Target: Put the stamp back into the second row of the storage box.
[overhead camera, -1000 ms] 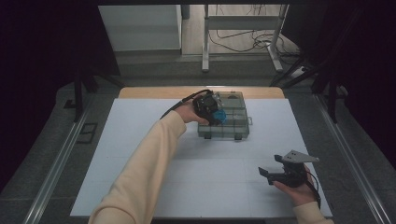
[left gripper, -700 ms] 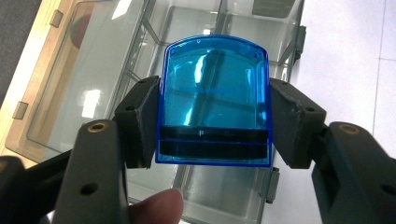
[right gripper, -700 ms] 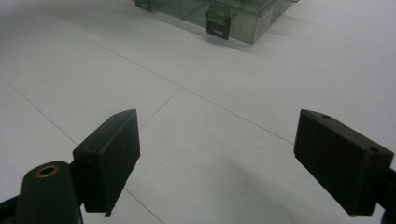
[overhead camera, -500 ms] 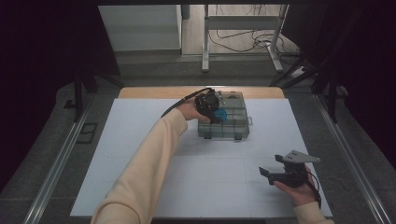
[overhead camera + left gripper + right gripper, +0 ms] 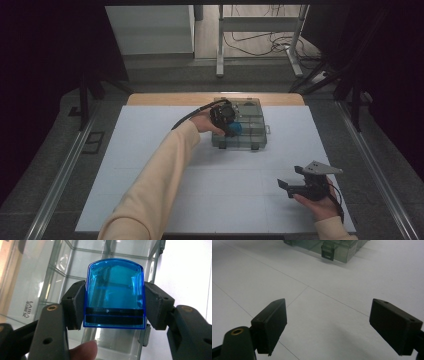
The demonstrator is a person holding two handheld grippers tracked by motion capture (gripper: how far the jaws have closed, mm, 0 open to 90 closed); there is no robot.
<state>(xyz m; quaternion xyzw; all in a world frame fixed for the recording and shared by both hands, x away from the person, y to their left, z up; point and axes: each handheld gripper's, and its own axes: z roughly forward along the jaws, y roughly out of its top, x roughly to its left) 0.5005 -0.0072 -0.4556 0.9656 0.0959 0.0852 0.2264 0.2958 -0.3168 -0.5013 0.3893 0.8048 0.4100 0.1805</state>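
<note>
A clear plastic compartment box [image 5: 247, 127] sits at the far middle of the white table. My left gripper [image 5: 231, 127] hangs over the box's left part, shut on a translucent blue block [image 5: 235, 129]. In the left gripper view the blue block [image 5: 115, 293] is squeezed between both black pads [image 5: 75, 305], with the box's empty compartments [image 5: 75, 267] beneath it. My right gripper [image 5: 289, 186] rests low near the front right of the table, open. Its fingers [image 5: 273, 323] stand wide apart over the bare white surface [image 5: 324, 315], with the box's front latch [image 5: 327, 252] far ahead.
The white table top [image 5: 125, 170] spreads wide around the box, with a wooden strip [image 5: 165, 98] along its far edge. Metal rails [image 5: 65, 170] run down both sides. A stand and cables [image 5: 260, 37] lie on the floor beyond.
The left hand with the blue block has shifted slightly over the box. The right gripper has stayed in place.
</note>
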